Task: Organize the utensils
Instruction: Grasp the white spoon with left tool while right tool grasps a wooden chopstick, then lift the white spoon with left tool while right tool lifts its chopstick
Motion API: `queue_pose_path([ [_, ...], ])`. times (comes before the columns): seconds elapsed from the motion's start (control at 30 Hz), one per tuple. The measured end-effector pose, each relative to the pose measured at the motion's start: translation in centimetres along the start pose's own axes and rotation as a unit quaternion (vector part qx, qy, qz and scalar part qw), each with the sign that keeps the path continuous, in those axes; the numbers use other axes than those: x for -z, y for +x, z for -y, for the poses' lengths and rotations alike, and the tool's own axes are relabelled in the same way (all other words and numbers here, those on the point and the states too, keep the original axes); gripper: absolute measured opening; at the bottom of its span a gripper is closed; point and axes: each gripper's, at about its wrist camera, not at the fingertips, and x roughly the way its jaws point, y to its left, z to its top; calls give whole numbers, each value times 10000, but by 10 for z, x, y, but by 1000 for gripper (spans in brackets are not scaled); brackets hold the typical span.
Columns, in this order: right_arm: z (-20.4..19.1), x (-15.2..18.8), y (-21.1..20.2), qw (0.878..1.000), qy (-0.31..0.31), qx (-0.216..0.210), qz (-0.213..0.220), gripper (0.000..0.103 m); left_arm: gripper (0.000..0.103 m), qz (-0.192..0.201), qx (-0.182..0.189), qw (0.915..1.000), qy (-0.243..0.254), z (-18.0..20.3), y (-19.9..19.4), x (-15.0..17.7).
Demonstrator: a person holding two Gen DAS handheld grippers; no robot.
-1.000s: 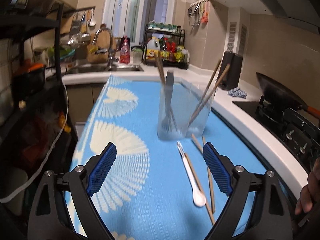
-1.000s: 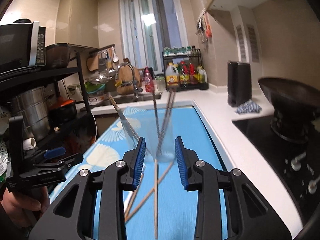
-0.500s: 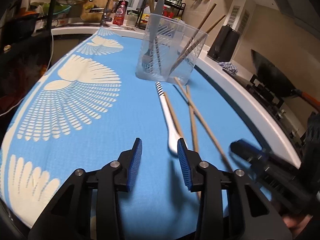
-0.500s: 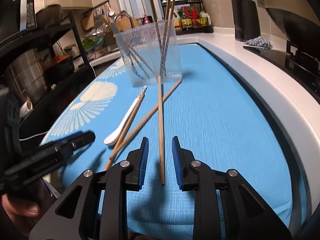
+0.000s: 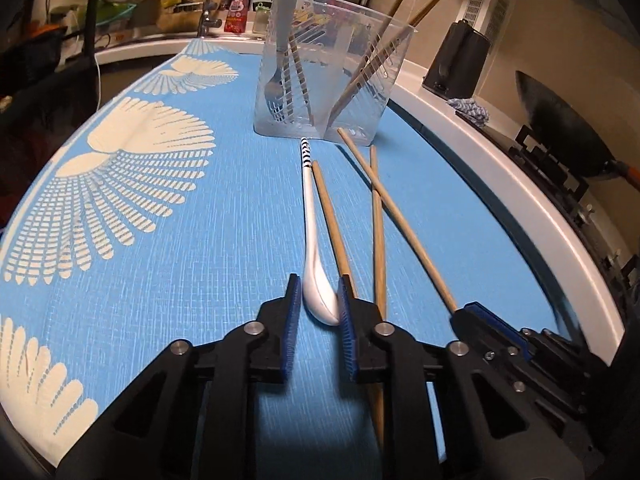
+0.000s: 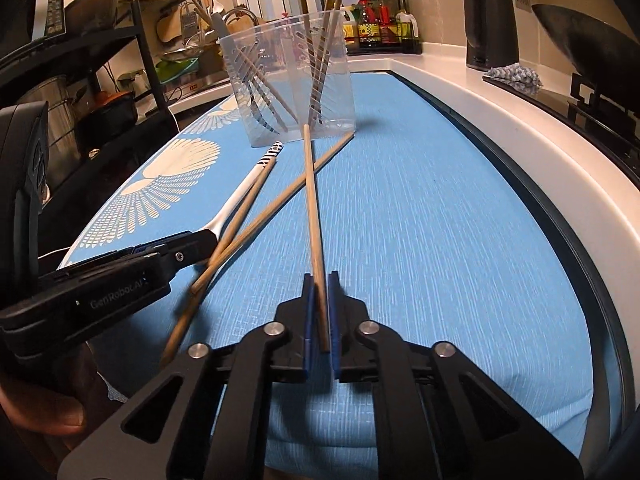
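Observation:
A white spoon (image 5: 310,240) with a striped handle lies on the blue mat (image 5: 160,280). My left gripper (image 5: 318,292) has its jaws around the spoon's bowl, close on both sides. Three wooden chopsticks lie beside the spoon (image 5: 378,220). My right gripper (image 6: 320,280) is shut on the near end of one chopstick (image 6: 312,200), which points at the clear utensil cup (image 6: 292,92). The cup (image 5: 328,72) holds a fork and several chopsticks. The left gripper also shows in the right wrist view (image 6: 192,246), at the spoon (image 6: 240,196).
The white counter edge (image 5: 520,184) runs along the right, with a stove and a black wok (image 5: 568,128) beyond it. A sink with a tap (image 5: 200,0) and bottles stand at the back. A black shelf rack (image 6: 100,80) stands at the left.
Both grippers came down to the mat and narrowed. The left one moved forward around the spoon's bowl; the right one closed on the chopstick's near end.

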Motion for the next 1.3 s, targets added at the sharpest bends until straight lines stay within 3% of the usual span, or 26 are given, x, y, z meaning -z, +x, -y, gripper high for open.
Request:
queue_pose_path([
  [0.2, 0, 2, -5, 10000, 66, -18, 26, 5, 10, 96, -184, 9998, -58, -12, -8, -4],
  [0.63, 21, 16, -23, 9972, 351, 616, 247, 6, 10, 648, -852, 9942, 68, -58, -53, 28],
  [0.97, 20, 19, -24, 9973, 299, 607, 301, 9, 10, 972, -809, 9916, 252, -59, -52, 32],
  [1.3, 18, 20, -25, 9969, 257, 654, 366, 9, 11, 1056, -768, 9908, 366, -57, -48, 31],
])
